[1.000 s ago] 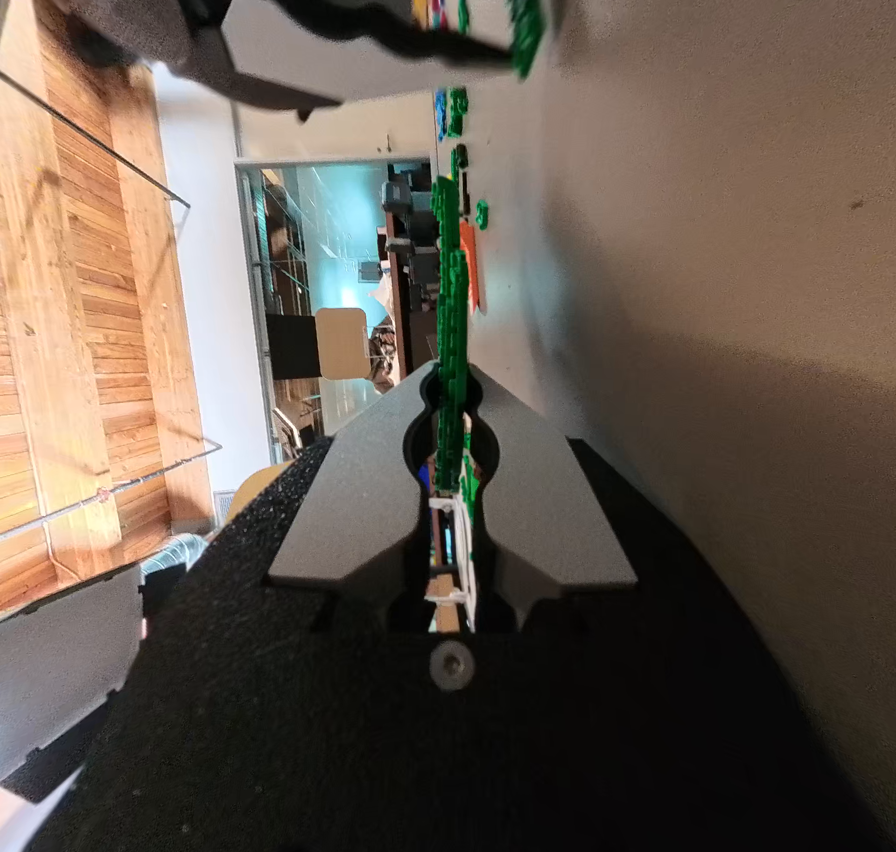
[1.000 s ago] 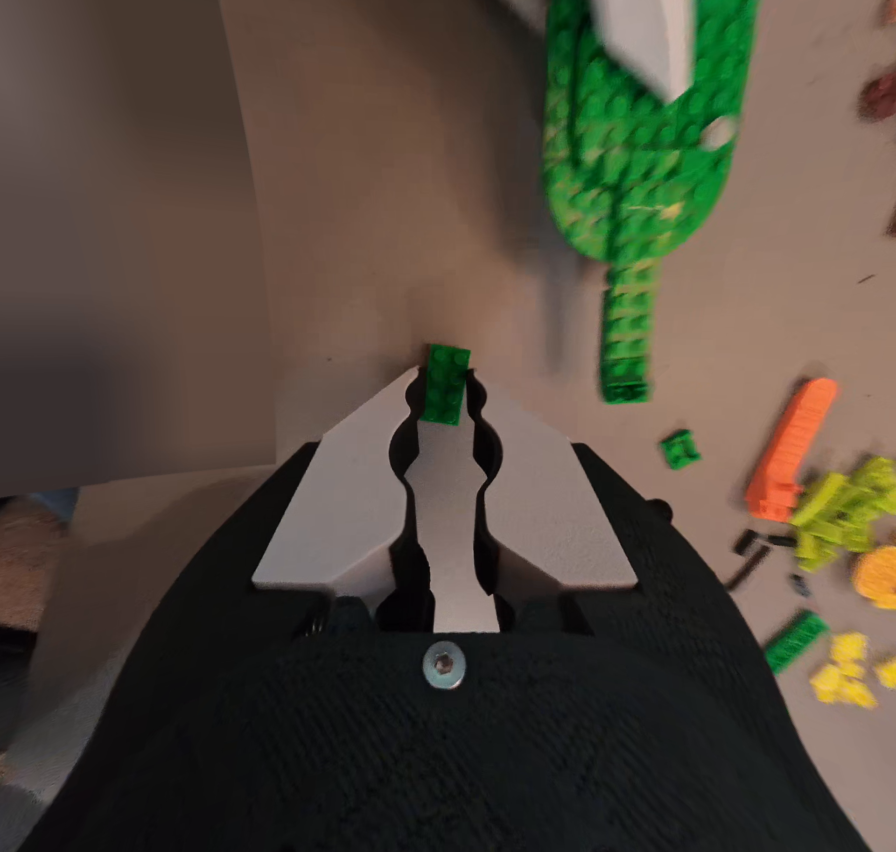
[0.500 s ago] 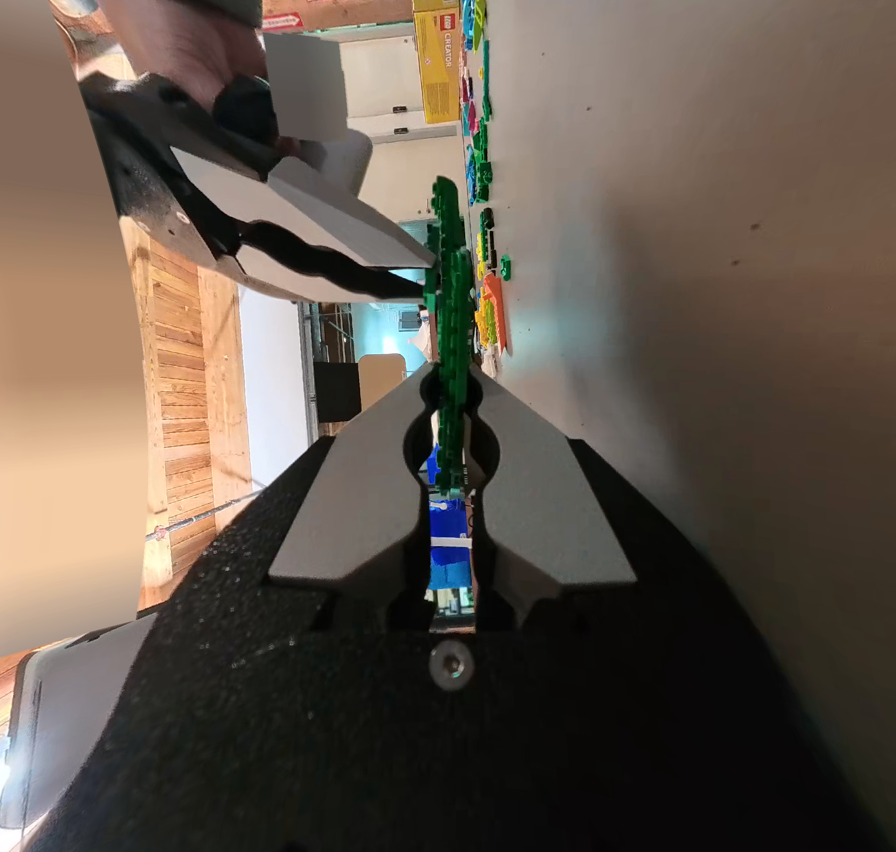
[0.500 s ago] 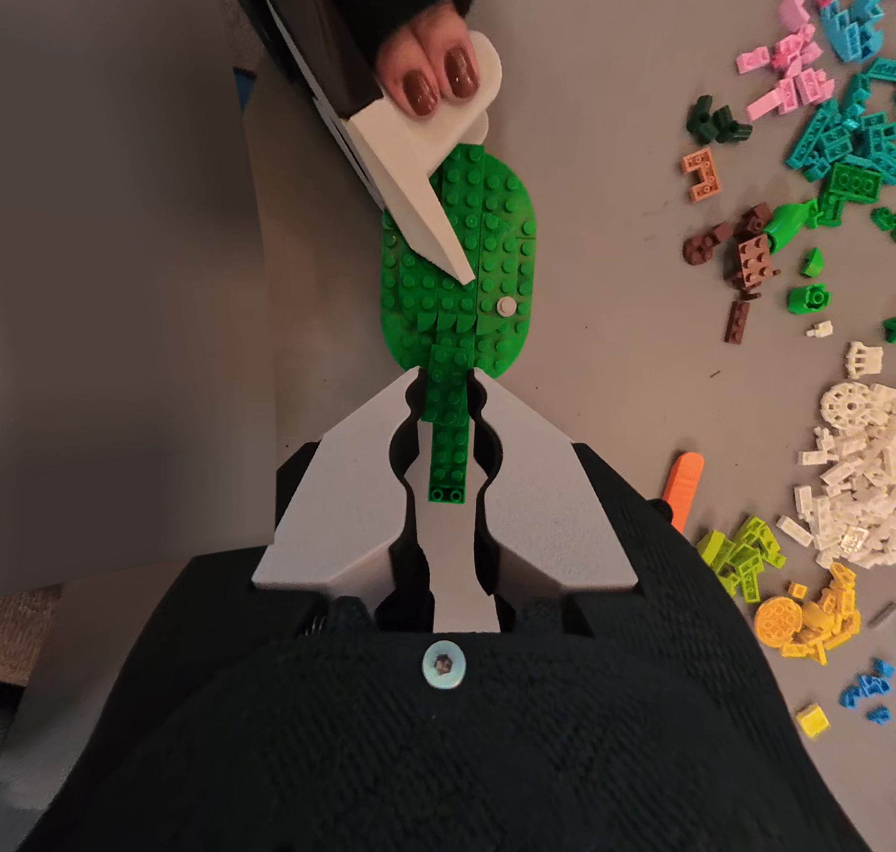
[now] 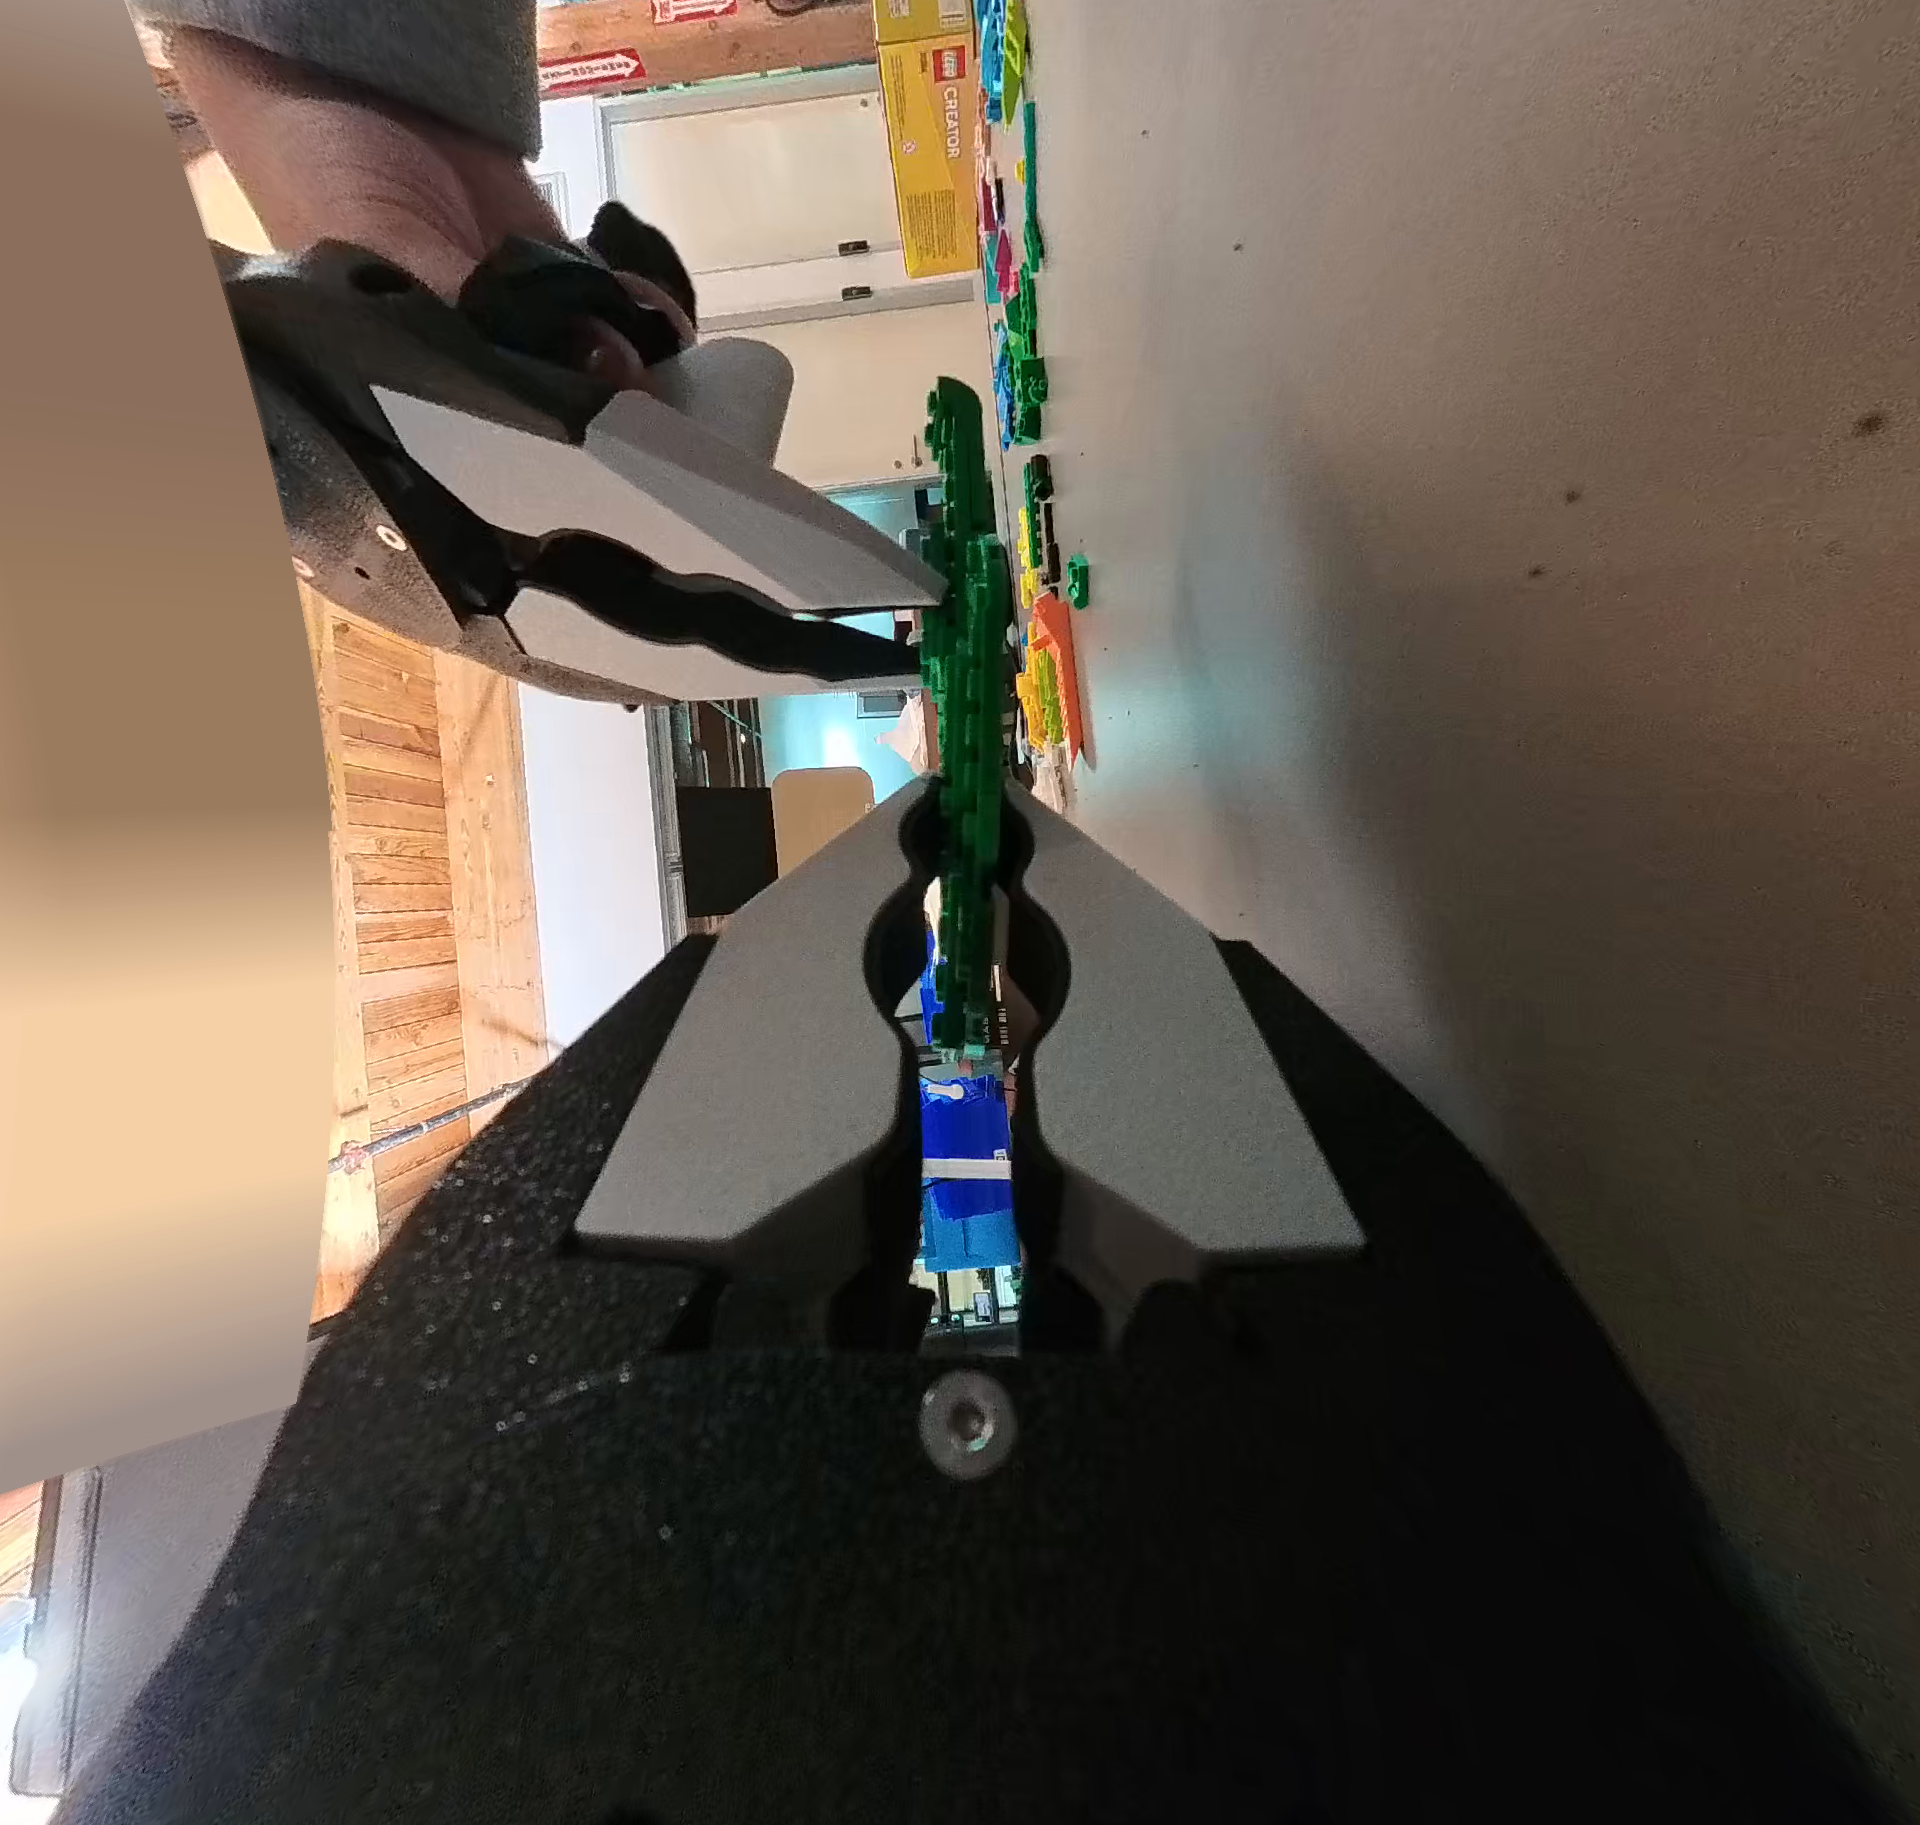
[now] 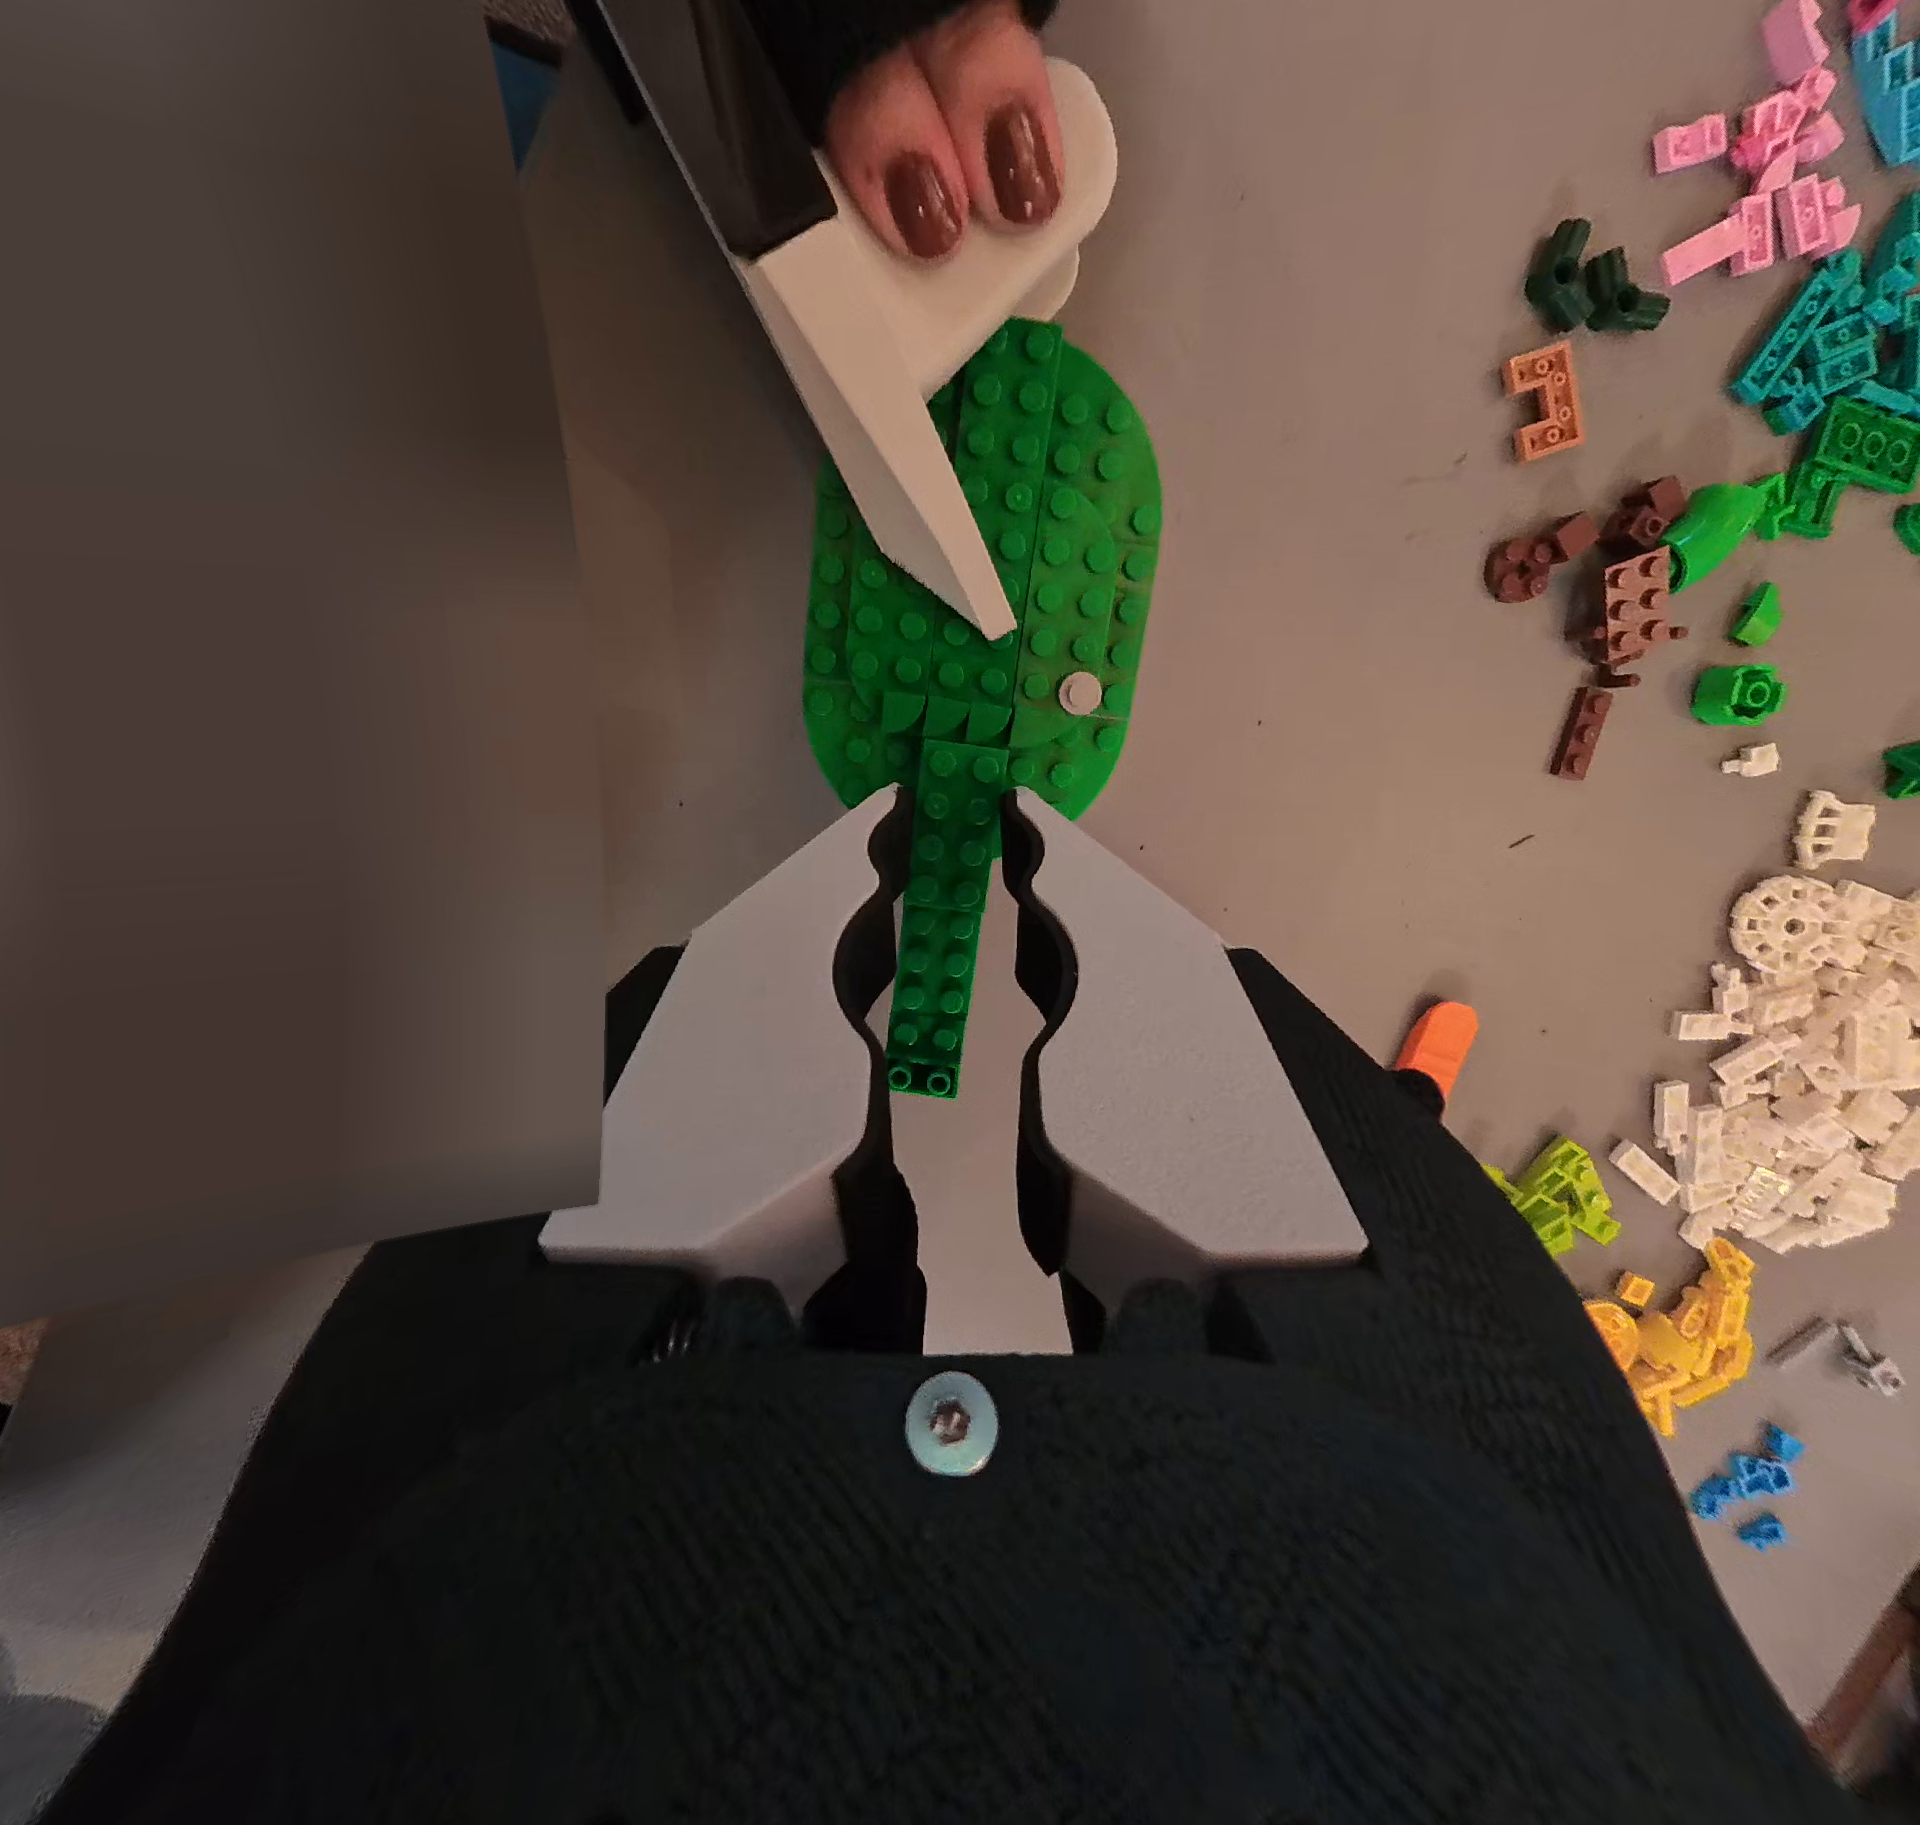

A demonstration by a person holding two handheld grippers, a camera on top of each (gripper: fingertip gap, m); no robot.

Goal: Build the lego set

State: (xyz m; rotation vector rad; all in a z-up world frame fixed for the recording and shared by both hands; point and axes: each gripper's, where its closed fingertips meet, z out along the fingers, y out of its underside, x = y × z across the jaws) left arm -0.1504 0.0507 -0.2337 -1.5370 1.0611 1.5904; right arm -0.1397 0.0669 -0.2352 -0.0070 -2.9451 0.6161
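My left gripper [image 5: 966, 799] is shut on a green studded oval plate with a narrow stem [image 5: 966, 632], seen edge-on and held above the grey table [image 5: 1455, 528]. In the right wrist view the oval plate [image 6: 1060, 528] faces me, with one left finger [image 6: 904, 466] lying across it. My right gripper [image 6: 956, 804] is shut on a small green brick [image 6: 961, 819], which sits on the plate where the stem [image 6: 930, 996] joins the oval. In the left wrist view the right gripper [image 5: 920, 622] comes from the left, its tips at the plate.
Loose bricks lie on the table to the right: white [image 6: 1818, 1100], brown [image 6: 1621, 580], pink [image 6: 1766, 175], teal [image 6: 1849, 341], yellow [image 6: 1673, 1328], lime [image 6: 1558, 1193] and an orange piece [image 6: 1439, 1037]. A yellow box [image 5: 925, 92] stands at the table's far end. My left and right fingertips are right by each other. Both grippers' tips are roughly 15 centimeters from the orange piece [image 6: 1439, 1037].
My right gripper, holding the green brick apart from the plate a second ago, has brought it onto the plate at the stem joint. The left gripper has kept hold of the plate.
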